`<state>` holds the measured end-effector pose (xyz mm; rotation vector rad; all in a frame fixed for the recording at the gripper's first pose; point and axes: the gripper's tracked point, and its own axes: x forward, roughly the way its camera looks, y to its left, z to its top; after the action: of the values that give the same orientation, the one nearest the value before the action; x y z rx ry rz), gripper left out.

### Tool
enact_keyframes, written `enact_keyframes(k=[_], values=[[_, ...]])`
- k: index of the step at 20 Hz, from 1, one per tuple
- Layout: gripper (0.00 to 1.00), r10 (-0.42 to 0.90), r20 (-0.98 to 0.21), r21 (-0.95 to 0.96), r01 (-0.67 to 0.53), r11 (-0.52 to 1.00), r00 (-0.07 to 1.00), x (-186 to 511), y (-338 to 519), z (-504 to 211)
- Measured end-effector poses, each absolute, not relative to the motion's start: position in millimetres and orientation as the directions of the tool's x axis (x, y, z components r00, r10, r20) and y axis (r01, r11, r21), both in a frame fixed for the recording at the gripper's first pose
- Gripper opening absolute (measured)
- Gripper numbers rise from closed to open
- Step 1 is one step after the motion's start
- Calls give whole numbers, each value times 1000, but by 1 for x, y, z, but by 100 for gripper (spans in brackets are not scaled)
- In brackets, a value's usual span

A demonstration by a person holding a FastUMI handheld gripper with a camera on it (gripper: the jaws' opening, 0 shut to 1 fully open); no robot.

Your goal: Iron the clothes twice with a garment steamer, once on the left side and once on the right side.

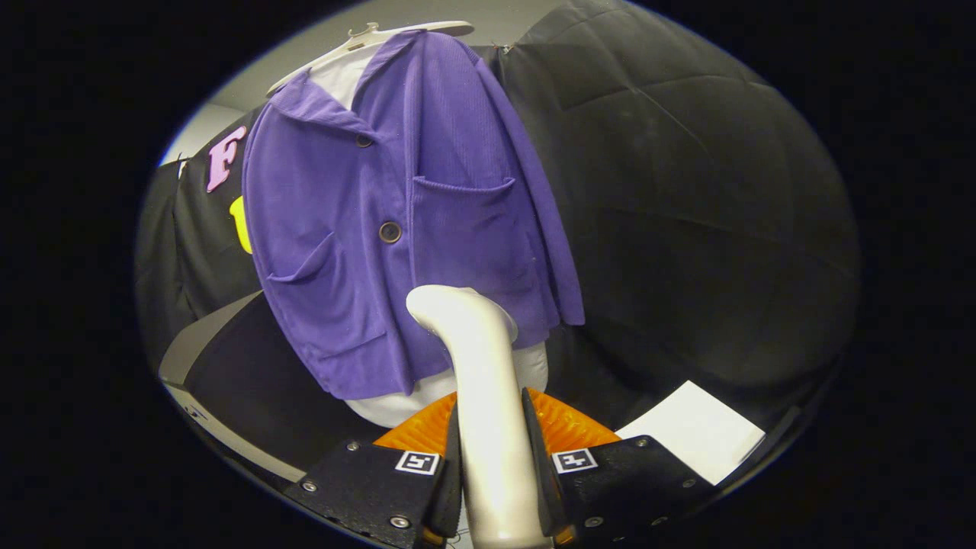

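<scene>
A purple jacket with dark buttons and two patch pockets hangs on a white hanger over a white shirt. My gripper is shut on the cream handle of the garment steamer, both fingers pressing its sides. The steamer's head points up at the jacket's lower hem, close to the right-hand pocket side. Whether the head touches the cloth I cannot tell.
Black quilted cloth covers the booth wall behind and to the right of the jacket. A white sheet lies on the dark surface beyond my right finger. A dark table with a pale edge runs to the left.
</scene>
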<state>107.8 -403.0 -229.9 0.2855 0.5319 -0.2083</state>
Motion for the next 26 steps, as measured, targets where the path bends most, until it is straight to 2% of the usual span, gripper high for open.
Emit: enact_keyframes(k=[6,9,13,20,26], values=[[39,38,-496,278,117,953,868,80,-353,-201],[39,126,-444,312,21,950,887,65,-325,-163],[39,178,-360,263,-83,961,916,53,-288,-110],[39,143,-171,219,-104,970,975,50,-202,-15],[39,96,-95,131,-83,988,991,48,-124,17]])
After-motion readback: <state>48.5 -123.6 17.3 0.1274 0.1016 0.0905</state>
